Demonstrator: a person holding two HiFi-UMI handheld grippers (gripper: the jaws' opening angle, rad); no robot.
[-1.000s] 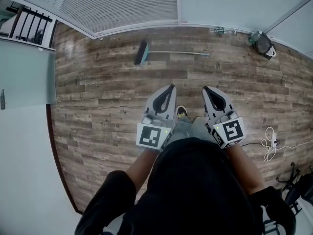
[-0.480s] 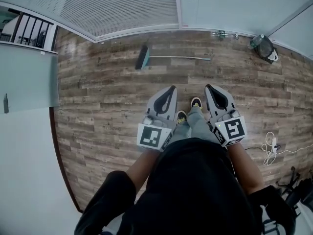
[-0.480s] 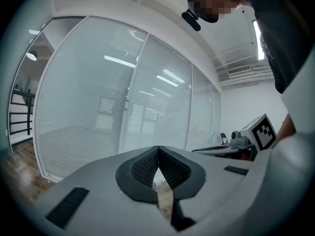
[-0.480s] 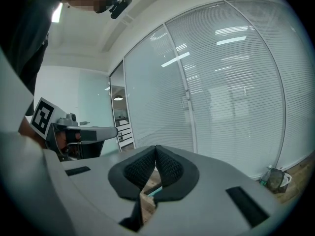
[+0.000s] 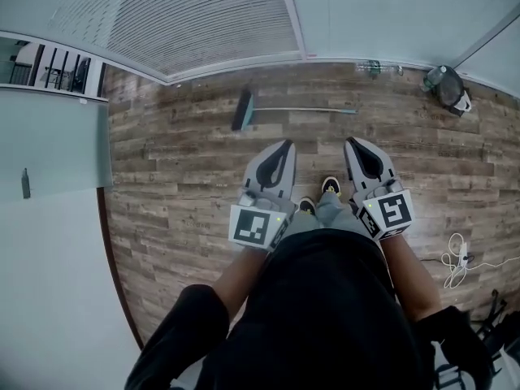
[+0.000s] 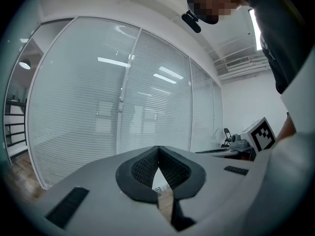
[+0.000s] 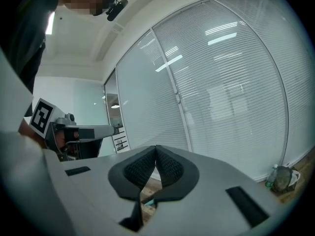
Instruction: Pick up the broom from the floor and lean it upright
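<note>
While the person stands on the wood-plank floor (image 5: 162, 185) and looks down, both grippers are held out in front, side by side, pointing towards the glass wall with blinds (image 5: 203, 15). The left gripper (image 5: 283, 145) has its jaws pressed together with nothing between them; its own view shows the two dark ribbed pads (image 6: 142, 167) meeting at the tip. The right gripper (image 5: 352, 141) is likewise closed and empty, its pads touching at the front.

The broom (image 5: 296, 110) lies flat on the floor ahead of both grippers, near the foot of the glass wall. Its dark head (image 5: 242, 110) is at the left in the head view, and its thin handle runs to the right, roughly parallel with the wall. Neither gripper touches the broom; both are well apart from it.

The person's shoes (image 5: 328, 185) show between the two grippers. A dark rounded object (image 5: 447, 86) sits on the floor near the far right corner, and a white cable (image 5: 452, 249) lies coiled at the right.
</note>
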